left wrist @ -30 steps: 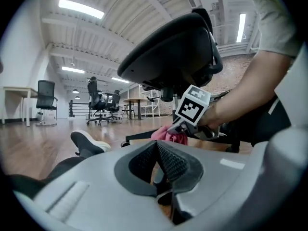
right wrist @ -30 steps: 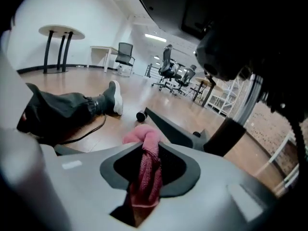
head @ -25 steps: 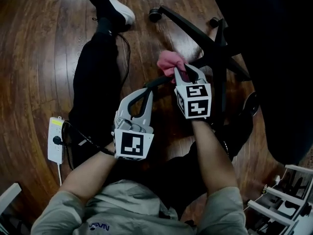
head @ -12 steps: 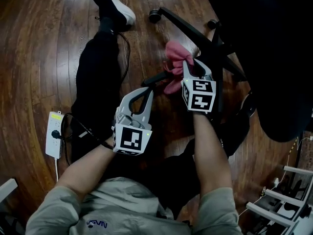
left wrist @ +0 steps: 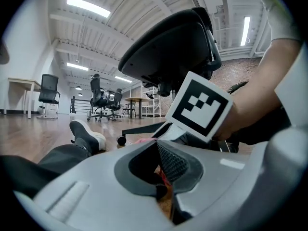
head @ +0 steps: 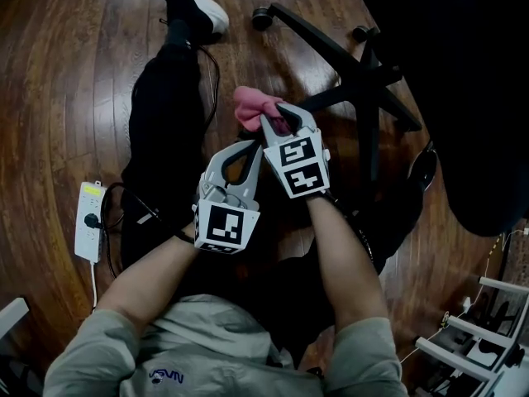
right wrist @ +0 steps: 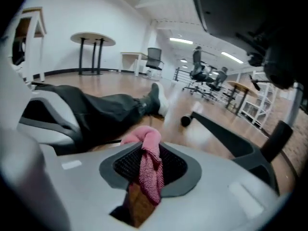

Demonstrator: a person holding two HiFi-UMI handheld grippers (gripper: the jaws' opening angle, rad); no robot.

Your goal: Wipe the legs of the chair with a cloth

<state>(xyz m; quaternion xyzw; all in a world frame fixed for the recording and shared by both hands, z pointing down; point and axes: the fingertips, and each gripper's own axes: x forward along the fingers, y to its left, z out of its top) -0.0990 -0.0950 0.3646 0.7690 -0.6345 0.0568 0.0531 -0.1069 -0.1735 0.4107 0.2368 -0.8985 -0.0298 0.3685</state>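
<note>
The floor [head: 66, 98] is dark brown wood, and a person sits on it with one leg out and one shoe [head: 192, 2] showing. One black chair base [head: 364, 77] lies close by, with maybe five chair legs [head: 318, 44], though it is too dark to be sure, and two wheels [head: 262, 19] in plain sight. The right gripper [head: 278, 121] pinches the one pink cloth [head: 250, 106] tight, just beside the nearest leg. The left gripper [head: 253, 147] is squeezed closed with nothing in it. One white power strip [head: 88, 230] lies off to the left
</note>
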